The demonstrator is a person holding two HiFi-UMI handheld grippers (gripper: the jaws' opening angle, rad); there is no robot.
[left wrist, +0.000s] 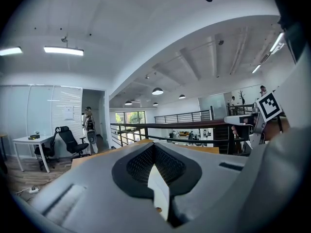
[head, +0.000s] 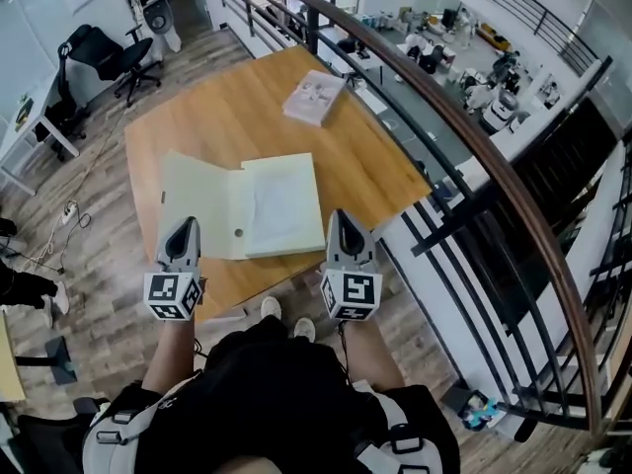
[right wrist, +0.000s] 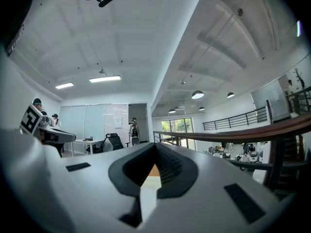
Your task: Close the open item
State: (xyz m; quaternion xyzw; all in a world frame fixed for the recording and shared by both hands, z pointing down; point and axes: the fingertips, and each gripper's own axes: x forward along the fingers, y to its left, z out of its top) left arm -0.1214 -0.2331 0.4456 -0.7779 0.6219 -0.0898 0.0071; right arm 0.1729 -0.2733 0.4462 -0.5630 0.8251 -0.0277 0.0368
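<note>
A wooden counter (head: 227, 117) is seen beside a curved railing (head: 464, 156) on the right, with an office chair (head: 109, 55) at far left. An open pale folder (head: 242, 205) is laid flat on the near half of the counter, and a booklet (head: 314, 98) lies beyond it. The left gripper (head: 184, 223) and right gripper (head: 339, 215) are held at the folder's near edge, fingers pressed together with nothing gripped.

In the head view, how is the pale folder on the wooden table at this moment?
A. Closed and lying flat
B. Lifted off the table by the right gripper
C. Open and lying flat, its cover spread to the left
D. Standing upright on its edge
C: the folder lies flat on the table with its cover spread out to the left and a sheet showing inside.
</note>
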